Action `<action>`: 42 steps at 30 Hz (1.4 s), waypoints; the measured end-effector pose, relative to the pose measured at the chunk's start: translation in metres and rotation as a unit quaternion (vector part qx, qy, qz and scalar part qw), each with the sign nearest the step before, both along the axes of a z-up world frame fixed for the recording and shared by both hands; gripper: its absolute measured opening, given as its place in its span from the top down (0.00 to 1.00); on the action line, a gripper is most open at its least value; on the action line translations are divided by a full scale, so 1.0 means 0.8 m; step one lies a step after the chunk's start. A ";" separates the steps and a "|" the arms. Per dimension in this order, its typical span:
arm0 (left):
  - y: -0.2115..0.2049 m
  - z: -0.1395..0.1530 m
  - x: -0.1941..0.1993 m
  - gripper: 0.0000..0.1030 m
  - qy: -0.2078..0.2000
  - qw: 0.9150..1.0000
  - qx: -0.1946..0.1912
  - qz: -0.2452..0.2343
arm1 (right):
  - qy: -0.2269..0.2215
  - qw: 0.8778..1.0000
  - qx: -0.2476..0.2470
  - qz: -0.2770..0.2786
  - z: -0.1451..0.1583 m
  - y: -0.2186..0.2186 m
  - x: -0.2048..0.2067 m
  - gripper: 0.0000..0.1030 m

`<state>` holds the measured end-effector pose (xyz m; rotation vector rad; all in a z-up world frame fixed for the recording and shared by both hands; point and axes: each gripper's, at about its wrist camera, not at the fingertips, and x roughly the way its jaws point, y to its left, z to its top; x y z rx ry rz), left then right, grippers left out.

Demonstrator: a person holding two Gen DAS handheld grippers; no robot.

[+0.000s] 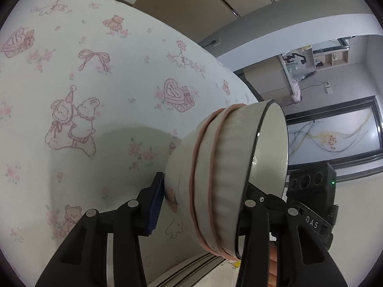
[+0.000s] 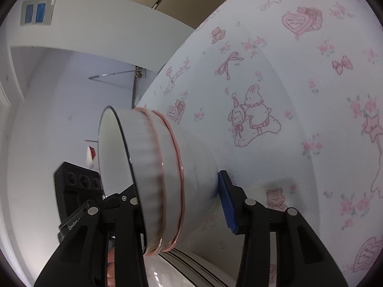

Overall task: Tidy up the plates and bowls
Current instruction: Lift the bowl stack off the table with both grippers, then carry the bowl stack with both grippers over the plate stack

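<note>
The tablecloth [image 1: 100, 76] fills most of both views, white cloth printed with pink bears, rabbits, bows and heart boxes; in the right wrist view the same tablecloth [image 2: 299, 95] spreads to the right and above.

Next in size is the stack of bowls [image 1: 229, 172], held up in front of the cloth, clear of it and tipped on its side so the mouths face right in the left wrist view. The outer bowls have pink rims and the inner one has a ribbed white wall with a thin dark rim. In the right wrist view the stack of bowls [image 2: 153, 179] faces left.

The left gripper [image 1: 203, 198] is clamped on the stack: its blue ridged pad presses the base of the outermost bowl, and the other finger sits inside the mouth against the inner wall. The right gripper [image 2: 177, 196] grips the same stack the same way, its blue pad against the base and its other finger in the mouth.

Below the stack a white plate [image 2: 191, 270] with dark lines along its rim shows at the bottom edge.

A small black device [image 1: 311, 186] with round openings and a green light sits behind the right finger in the left wrist view.
</note>
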<state>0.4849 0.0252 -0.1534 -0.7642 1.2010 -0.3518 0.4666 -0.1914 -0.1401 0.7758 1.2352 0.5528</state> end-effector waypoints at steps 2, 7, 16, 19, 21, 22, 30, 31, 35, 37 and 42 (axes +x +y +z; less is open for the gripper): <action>0.002 -0.001 0.000 0.55 0.005 1.000 -0.005 0.002 | 0.003 1.000 0.000 -0.002 0.001 -0.002 -0.001 0.61; 0.001 0.002 -0.003 0.55 0.005 1.000 0.007 -0.001 | 0.008 1.000 -0.001 -0.002 0.001 -0.007 -0.001 0.61; -0.005 0.024 -0.010 0.55 -0.013 1.000 0.021 -0.012 | 0.000 1.000 0.003 -0.001 0.016 -0.010 -0.005 0.61; -0.005 0.040 -0.018 0.55 -0.030 0.999 0.025 -0.011 | -0.012 1.000 0.008 -0.002 0.029 -0.011 -0.010 0.61; -0.006 0.052 -0.024 0.55 -0.039 0.999 0.025 -0.011 | -0.019 1.000 0.010 -0.004 0.039 -0.014 -0.013 0.61; -0.006 0.057 -0.026 0.55 -0.043 0.999 0.025 -0.011 | -0.022 1.000 0.011 -0.005 0.043 -0.015 -0.015 0.61; -0.006 0.095 -0.046 0.55 -0.073 0.997 0.035 -0.012 | -0.045 0.999 0.021 -0.009 0.073 -0.019 -0.025 0.61; -0.005 0.096 -0.047 0.55 -0.073 0.997 0.034 -0.012 | -0.047 0.999 0.021 -0.009 0.075 -0.020 -0.026 0.61; -0.004 0.098 -0.050 0.55 -0.073 0.997 0.034 -0.012 | -0.047 0.999 0.019 -0.010 0.077 -0.020 -0.028 0.61; -0.006 0.101 -0.051 0.55 -0.072 0.997 0.030 -0.014 | -0.044 0.999 0.016 -0.015 0.081 -0.019 -0.031 0.61; -0.003 0.126 -0.067 0.55 -0.084 0.996 0.023 -0.015 | -0.064 0.998 -0.008 -0.024 0.106 -0.016 -0.048 0.60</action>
